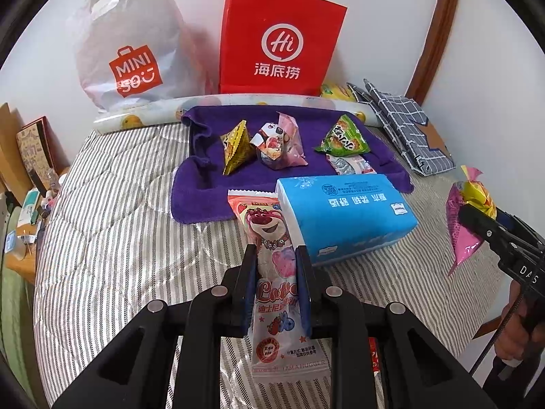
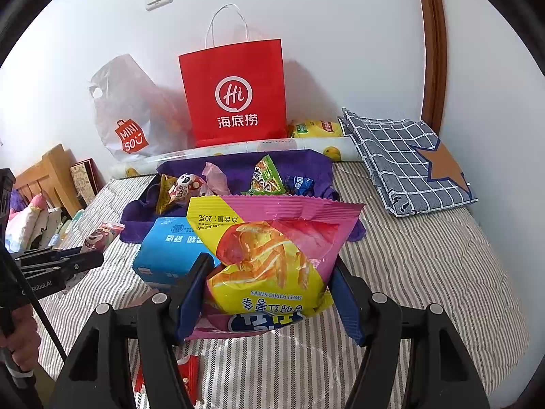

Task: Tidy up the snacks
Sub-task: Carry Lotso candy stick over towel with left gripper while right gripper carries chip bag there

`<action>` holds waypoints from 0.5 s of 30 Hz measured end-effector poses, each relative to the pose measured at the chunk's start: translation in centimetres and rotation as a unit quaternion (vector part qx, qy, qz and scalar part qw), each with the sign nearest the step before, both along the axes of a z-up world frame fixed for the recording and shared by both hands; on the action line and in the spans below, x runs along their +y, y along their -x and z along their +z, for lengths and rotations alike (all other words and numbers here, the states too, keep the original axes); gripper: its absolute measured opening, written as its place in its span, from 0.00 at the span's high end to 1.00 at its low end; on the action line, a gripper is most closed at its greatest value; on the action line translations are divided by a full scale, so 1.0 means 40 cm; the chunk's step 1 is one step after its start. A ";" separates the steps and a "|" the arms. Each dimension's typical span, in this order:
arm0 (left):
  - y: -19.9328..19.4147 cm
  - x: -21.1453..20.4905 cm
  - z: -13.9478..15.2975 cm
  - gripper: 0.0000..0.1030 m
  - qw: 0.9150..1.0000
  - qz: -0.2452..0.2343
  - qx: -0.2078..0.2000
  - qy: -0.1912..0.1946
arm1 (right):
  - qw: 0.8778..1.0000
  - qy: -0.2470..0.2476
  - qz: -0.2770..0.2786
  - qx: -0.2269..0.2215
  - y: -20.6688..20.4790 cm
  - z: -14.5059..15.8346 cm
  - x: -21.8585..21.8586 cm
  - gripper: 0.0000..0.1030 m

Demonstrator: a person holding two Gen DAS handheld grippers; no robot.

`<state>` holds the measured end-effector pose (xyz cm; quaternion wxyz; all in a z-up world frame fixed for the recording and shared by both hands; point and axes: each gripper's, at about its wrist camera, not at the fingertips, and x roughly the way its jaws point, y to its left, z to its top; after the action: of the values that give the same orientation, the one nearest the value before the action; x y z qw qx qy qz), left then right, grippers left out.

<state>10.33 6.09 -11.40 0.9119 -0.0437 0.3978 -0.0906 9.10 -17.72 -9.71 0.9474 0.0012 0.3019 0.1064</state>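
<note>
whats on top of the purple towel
On the purple towel lie a yellow triangular packet, a panda-print snack, a pink wrapper, a green packet and a blue-wrapped piece. The blue tissue pack hides its near edge.

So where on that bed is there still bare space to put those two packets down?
The striped bedspread is bare on the right, between the purple towel and the checked cloth. It is also bare on the left, beside the towel. The towel itself is crowded with small snacks, though its front left part is clear. The blue tissue pack blocks the middle.
</note>
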 end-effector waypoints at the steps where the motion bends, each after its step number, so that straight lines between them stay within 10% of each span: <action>1: 0.000 0.000 0.001 0.79 1.000 0.000 -0.001 0.001 | 1.000 0.000 0.000 -0.001 0.000 0.001 0.001 0.36; 15: -0.007 -0.003 0.011 0.79 1.000 0.000 -0.004 0.004 | 1.000 0.000 0.009 -0.012 -0.015 0.022 0.017 0.37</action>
<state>10.60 5.98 -10.95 0.9135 -0.0470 0.3934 -0.0925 9.71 -17.03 -8.85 0.9500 -0.0029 0.2903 0.1147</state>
